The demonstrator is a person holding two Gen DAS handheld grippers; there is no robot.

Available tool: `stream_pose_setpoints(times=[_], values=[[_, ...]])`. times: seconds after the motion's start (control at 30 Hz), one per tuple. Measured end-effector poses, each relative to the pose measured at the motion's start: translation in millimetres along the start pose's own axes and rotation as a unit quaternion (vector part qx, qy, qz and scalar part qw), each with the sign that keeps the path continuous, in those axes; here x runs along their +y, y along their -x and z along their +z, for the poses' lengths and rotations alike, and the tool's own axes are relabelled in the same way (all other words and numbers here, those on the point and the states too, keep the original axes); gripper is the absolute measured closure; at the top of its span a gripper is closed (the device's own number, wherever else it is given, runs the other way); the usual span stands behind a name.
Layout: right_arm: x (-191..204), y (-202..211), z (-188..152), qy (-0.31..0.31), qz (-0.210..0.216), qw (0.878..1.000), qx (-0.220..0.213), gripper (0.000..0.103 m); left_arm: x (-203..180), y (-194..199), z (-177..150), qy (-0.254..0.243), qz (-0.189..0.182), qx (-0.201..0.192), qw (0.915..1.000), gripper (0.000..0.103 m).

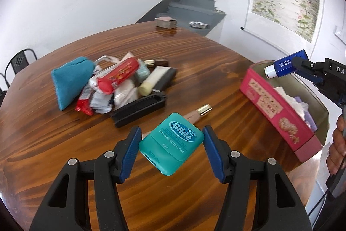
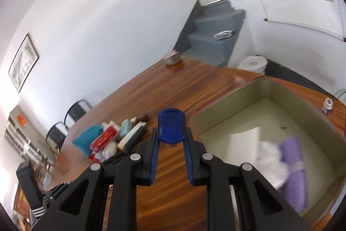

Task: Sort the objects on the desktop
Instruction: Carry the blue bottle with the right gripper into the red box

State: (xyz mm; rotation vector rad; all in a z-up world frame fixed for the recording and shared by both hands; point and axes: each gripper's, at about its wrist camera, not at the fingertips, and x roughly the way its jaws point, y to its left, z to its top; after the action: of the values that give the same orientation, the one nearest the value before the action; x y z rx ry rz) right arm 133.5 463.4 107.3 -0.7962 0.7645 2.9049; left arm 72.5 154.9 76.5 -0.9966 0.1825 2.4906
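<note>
A teal floss box (image 1: pixel 171 144) is held above the wooden counter (image 1: pixel 64 144) between the pads of the left hand-held gripper (image 1: pixel 170 149), while a blue tube (image 1: pixel 287 66) is pinched by the right hand-held gripper (image 2: pixel 170 140) above the open red box (image 1: pixel 276 105)

Left gripper (image 1: pixel 170 149) angled down, blue pads (image 1: pixel 129 152) clamped on either side of a teal floss case (image 1: pixel 172 144), lifted off the wood. Right gripper (image 2: pixel 170 144) pinched tight on a small blue tube (image 2: pixel 170 128); in the left view it reaches in from three o'clock, a hand (image 1: pixel 337 144) wrapped round its handle at four o'clock.
</note>
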Motion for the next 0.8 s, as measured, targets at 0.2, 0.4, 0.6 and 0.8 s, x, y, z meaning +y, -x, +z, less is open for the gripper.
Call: stream_pose_setpoints(times=[0.2, 0.4, 0.6, 0.8], values=[[-34, 16, 6, -0.02, -0.033, 0.999, -0.027, 0.079, -31, 0, 8, -0.026, -0.013, -0.003, 0.9996, 0.041], [-59, 13, 9, -0.037, -0.052, 0.998, -0.025, 0.079, -59, 0, 15, -0.047, -0.024, -0.005, 0.9986, 0.041], [-81, 10, 10, -0.051, -0.052, 0.997, -0.005, 0.079, -84, -2, 20, -0.068, -0.034, -0.004, 0.9971, 0.041], [-93, 14, 9, -0.061, -0.054, 0.997, -0.005, 0.075, -102, -4, 23, -0.084, -0.043, -0.005, 0.9955, 0.041]])
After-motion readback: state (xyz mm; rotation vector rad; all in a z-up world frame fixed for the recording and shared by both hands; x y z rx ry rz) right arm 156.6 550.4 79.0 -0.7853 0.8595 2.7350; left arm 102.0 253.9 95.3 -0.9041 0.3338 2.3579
